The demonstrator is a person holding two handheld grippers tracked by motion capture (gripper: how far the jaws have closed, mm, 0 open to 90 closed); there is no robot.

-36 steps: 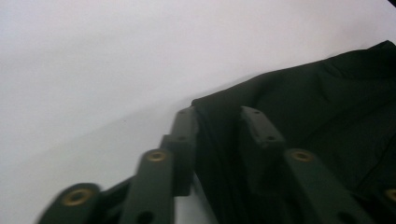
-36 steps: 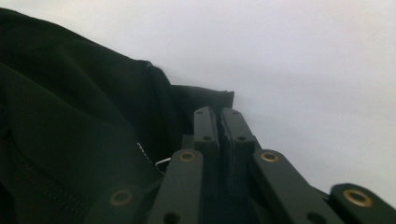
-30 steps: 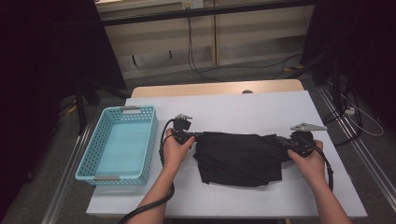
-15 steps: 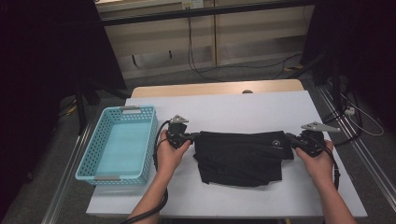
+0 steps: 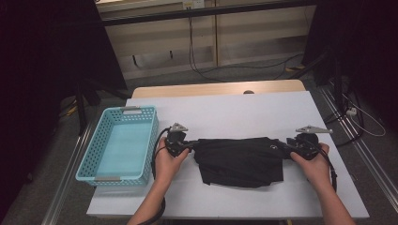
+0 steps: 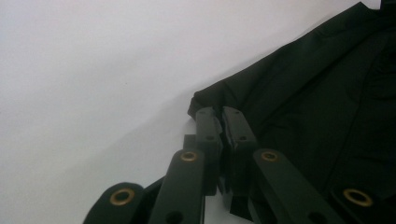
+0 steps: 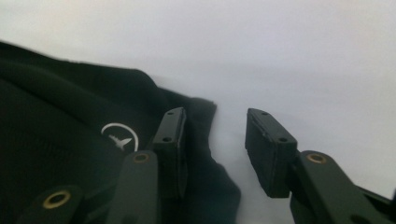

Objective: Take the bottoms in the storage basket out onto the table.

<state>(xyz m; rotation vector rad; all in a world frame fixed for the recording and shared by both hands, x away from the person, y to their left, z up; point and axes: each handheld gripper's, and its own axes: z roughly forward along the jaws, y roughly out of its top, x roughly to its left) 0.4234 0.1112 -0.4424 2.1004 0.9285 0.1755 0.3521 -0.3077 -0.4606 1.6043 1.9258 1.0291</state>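
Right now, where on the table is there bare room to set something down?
Free: the wide far strip of the white table beyond the black garment, the near strip below its hem, and the inside of the blue basket. Crowded: the middle band, where the left tool pinches one corner and the right tool, jaws just opened, flanks the other.

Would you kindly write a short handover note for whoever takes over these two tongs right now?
Left tongs: shut on the left corner of the black garment.
Right tongs: jaws have just been opening and now stand apart at the garment's right edge, by its small white logo; nothing pinched.
Garment: lying folded and stretched flat on the white table, between the two hands.
Blue basket: at the table's left end, with nothing in it.
Done: garment folded and laid out flat.
Left: probably release the left corner, then perhaps fold again or move the garment to the basket.
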